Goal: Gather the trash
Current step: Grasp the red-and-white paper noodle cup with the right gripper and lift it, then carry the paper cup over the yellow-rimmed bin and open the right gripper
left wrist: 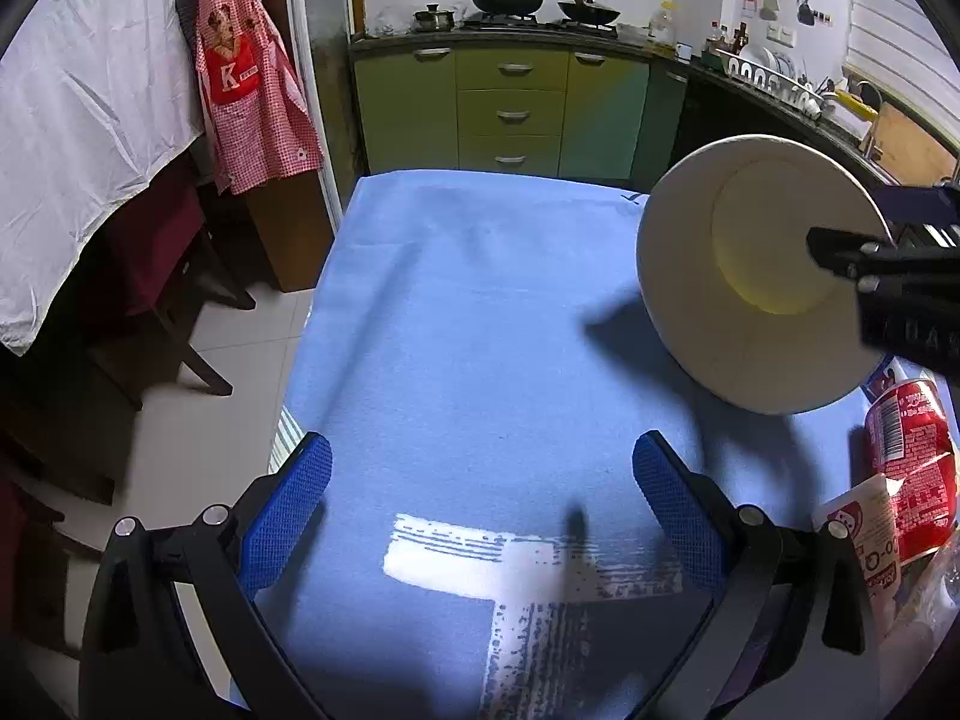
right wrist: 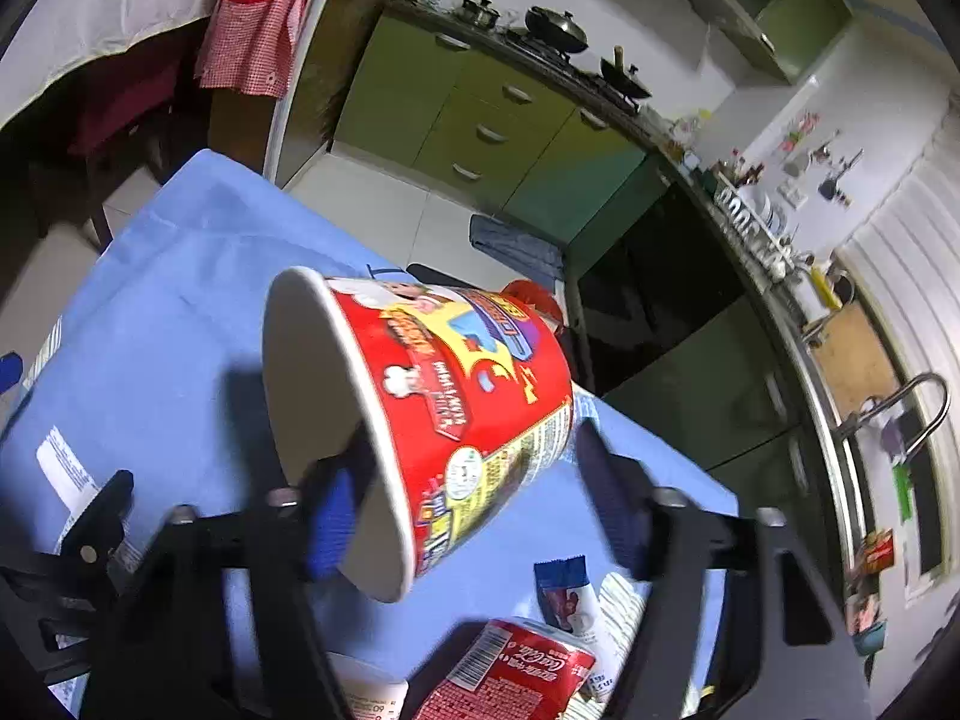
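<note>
The left gripper (left wrist: pixel 480 492), a black frame with two blue textured pads, stands with its fingers wide apart above the blue cloth-covered table (left wrist: pixel 456 312). Nothing lies between the pads; only bare cloth and a white printed patch show below them.

The right gripper (right wrist: pixel 474 516) carries a large red paper instant-noodle bowl with a white interior (right wrist: pixel 456 396). The bowl is tipped on its side, with its open mouth turned toward the left gripper and its base pointing away (the left wrist view looks straight into the white interior, where a yellowish tint marks the bottom). The left blue pad (right wrist: pixel 333 516) sits inside the rim, against the inner wall. The right blue pad (right wrist: pixel 606 498) is blurred, and it appears to stand apart from the printed outer wall, so whether the wall is pinched cannot be told from these views. The bowl is clear of the table surface and casts a shadow on the cloth beneath it.

Below the bowl, at the near edge of the table, lies a crushed red soft-drink can with a white barcode label (right wrist: pixel 516 672). Just beside it rest a small blue-and-white wrapper (right wrist: pixel 561 594) and a white paper cup with printed lettering (right wrist: pixel 366 696); both are partly cut off by the gripper frame.

Beyond the table runs a row of green kitchen cabinets (left wrist: pixel 510 114) with pans on the stove top.
</note>
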`<action>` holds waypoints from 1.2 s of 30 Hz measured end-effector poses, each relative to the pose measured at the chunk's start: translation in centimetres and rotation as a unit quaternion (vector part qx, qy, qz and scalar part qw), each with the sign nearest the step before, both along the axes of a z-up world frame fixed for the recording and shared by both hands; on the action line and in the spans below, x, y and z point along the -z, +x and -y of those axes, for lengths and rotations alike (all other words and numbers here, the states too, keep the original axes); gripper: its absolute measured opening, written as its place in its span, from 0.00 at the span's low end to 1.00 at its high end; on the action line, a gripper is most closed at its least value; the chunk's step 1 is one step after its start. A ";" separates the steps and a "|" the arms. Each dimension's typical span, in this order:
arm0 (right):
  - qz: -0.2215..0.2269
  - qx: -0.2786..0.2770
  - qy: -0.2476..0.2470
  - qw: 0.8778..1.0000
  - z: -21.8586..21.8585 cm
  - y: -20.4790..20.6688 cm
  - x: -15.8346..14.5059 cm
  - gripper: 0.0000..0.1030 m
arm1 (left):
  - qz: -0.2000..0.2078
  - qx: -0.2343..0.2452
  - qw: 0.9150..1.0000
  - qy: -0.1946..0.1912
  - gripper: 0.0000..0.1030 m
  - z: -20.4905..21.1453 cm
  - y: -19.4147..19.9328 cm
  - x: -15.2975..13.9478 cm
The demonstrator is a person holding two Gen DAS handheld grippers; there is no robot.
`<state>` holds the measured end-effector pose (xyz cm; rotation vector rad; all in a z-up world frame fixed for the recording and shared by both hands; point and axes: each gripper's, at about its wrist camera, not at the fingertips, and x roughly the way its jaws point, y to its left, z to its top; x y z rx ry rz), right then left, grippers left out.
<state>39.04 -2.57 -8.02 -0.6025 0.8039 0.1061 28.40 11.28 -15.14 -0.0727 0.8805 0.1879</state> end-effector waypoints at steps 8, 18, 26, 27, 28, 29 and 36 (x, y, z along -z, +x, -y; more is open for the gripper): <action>-0.015 0.009 0.012 1.000 1.8 1.0 -0.9 0.16 | 0.000 0.007 1.000 0.003 0.97 0.3 -0.4 -0.2; -0.093 0.031 0.168 0.981 8.6 2.2 -5.2 0.03 | 0.004 0.010 1.000 -0.003 0.97 0.2 -0.6 -0.3; -0.144 0.095 0.255 0.951 24.8 -1.7 -9.6 0.03 | 0.003 0.018 1.000 -0.001 0.97 0.9 -0.8 -0.4; -0.144 0.112 0.258 0.949 27.2 -2.8 -9.7 0.03 | 0.003 0.019 1.000 0.000 0.97 1.0 -0.8 -0.4; -0.145 0.136 0.261 0.945 30.6 -4.1 -9.9 0.03 | 0.004 0.020 1.000 0.000 0.97 1.1 -0.8 -0.5; -0.144 0.152 0.262 0.942 32.3 -4.9 -9.8 0.03 | 0.004 0.020 1.000 0.000 0.97 1.1 -0.8 -0.5; -0.166 0.337 0.274 0.885 52.1 -14.2 -4.8 0.03 | 0.002 0.019 1.000 -0.008 0.97 1.0 -0.6 -0.4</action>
